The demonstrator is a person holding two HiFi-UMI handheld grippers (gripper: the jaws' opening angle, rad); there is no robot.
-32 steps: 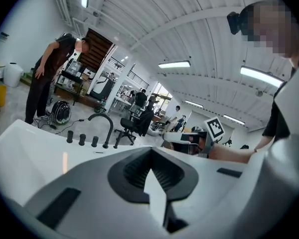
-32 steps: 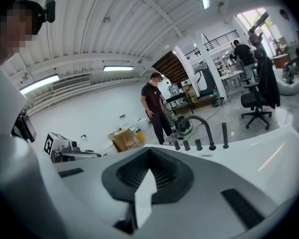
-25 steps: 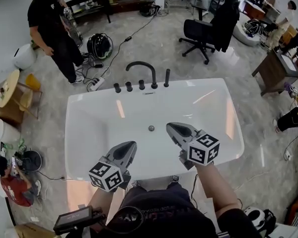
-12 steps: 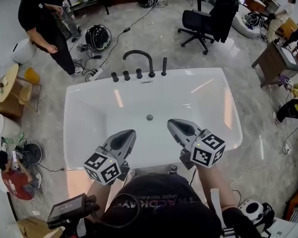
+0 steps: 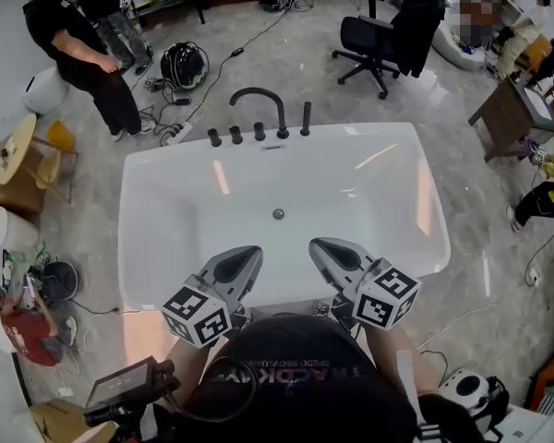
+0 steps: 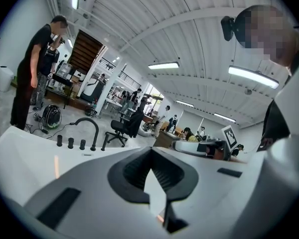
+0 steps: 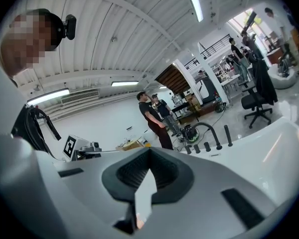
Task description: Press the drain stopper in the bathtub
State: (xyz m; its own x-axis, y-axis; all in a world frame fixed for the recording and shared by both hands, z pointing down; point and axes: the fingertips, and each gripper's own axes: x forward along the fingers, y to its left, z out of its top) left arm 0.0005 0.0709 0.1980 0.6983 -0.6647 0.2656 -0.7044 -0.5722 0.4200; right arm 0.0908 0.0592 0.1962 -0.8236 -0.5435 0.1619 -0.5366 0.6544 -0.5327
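Note:
The white bathtub (image 5: 166, 247) lies below me, and its small round metal drain stopper (image 5: 278, 214) sits in the middle of the tub floor. Both grippers hover over the tub's near edge, short of the stopper. My left gripper (image 5: 247, 257) is to the stopper's lower left, shut and holding nothing. My right gripper (image 5: 319, 246) is to its lower right, also shut and empty. The left gripper view shows the shut left gripper (image 6: 150, 152) aimed across the room. So does the right gripper view with the right gripper (image 7: 149, 152). The stopper is hidden in both.
A black arched faucet (image 5: 260, 107) with several black knobs (image 5: 235, 137) stands on the tub's far rim. A person in black (image 5: 74, 44) stands at the far left, near cables and a black drum (image 5: 185, 65). An office chair (image 5: 388, 40) is beyond the tub. Another person (image 5: 18, 335) crouches at the left.
The right gripper has drawn back from the stopper toward the near rim, level with the left one. The head view has shifted a little. The person in black has moved left.

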